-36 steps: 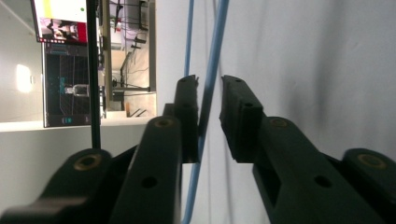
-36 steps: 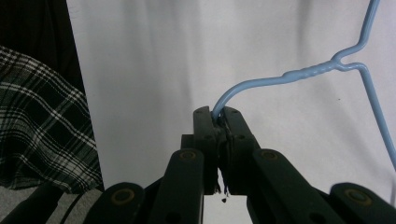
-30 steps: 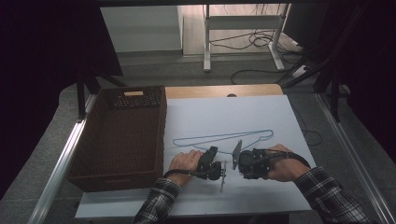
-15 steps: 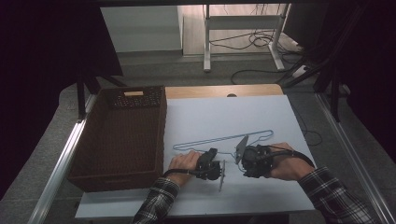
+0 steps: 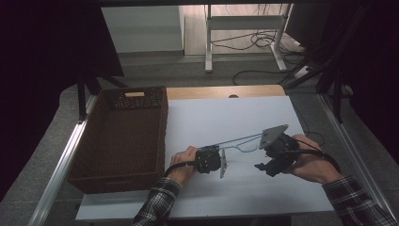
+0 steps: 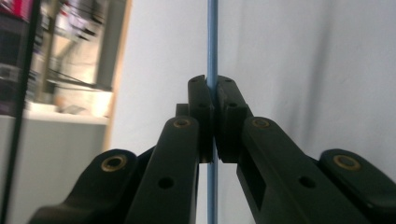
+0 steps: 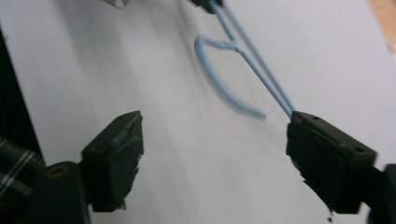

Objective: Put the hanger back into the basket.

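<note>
Light blue wire hanger [image 5: 237, 141] mid-frame on a white table [image 5: 226, 113]. Dark brown woven basket [image 5: 123, 136] at left, black grippers, plaid sleeves [image 5: 350, 205] along the bottom edge. Tan wood strip [image 5: 226, 91] up top.

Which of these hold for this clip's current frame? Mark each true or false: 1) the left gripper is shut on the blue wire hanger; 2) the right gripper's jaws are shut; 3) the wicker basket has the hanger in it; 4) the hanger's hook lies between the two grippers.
1) True: the left gripper clamps the blue wire hanger.
2) False: the right gripper has its jaws wide apart.
3) False: the wicker basket sits left of the hanger, which is over the white table.
4) True.
</note>
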Available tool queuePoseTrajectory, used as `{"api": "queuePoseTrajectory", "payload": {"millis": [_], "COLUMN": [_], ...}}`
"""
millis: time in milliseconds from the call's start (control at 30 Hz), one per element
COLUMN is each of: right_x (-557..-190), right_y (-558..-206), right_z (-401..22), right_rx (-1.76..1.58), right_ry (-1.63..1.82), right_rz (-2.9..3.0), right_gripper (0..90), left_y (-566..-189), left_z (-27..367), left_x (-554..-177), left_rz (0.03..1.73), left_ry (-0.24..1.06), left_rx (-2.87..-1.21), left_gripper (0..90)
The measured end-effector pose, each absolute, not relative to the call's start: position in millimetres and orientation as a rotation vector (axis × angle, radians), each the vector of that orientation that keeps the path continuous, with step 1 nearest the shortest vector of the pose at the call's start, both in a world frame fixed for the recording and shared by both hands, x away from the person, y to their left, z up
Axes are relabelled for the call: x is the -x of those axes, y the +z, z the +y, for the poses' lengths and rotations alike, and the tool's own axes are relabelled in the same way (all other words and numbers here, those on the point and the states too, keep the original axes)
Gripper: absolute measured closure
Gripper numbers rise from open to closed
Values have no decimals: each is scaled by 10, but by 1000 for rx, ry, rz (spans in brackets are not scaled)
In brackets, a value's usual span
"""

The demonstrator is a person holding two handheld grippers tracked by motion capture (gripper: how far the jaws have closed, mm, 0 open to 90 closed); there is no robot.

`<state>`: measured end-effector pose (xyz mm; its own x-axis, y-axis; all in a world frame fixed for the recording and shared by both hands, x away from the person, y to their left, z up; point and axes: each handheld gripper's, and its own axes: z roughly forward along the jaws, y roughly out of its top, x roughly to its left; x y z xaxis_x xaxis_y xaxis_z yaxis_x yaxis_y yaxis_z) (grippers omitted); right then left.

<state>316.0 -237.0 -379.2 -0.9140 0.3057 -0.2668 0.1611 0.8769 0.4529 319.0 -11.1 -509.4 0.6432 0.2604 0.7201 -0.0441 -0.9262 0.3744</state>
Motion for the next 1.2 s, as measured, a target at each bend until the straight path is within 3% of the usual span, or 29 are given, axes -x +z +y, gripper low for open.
{"api": "queuePoseTrajectory", "payload": {"millis": [267,567,833,1200], "right_x": [-3108,-3024,-2915,-2695], "right_y": [-3805,-3978,-4186,-4279], "right_z": [-2602,-2847,-2943,-2873], "right_rx": [-518,-647,-717,-707], "right_ry": [785,886,988,1080], "right_rz": [2581,2538,2518,2511], "right_gripper": [160,164,180,178], "left_y": [-4853,-4457,-4290,-3940], "left_z": [-60,102,212,372], "left_x": [-3345,-3600,-3613,-3557], "left_rz": [360,561,657,717], "left_ry": [917,460,314,277], "left_rx": [-2489,-2397,-2323,-2245], "left_gripper": [880,880,880,879]}}
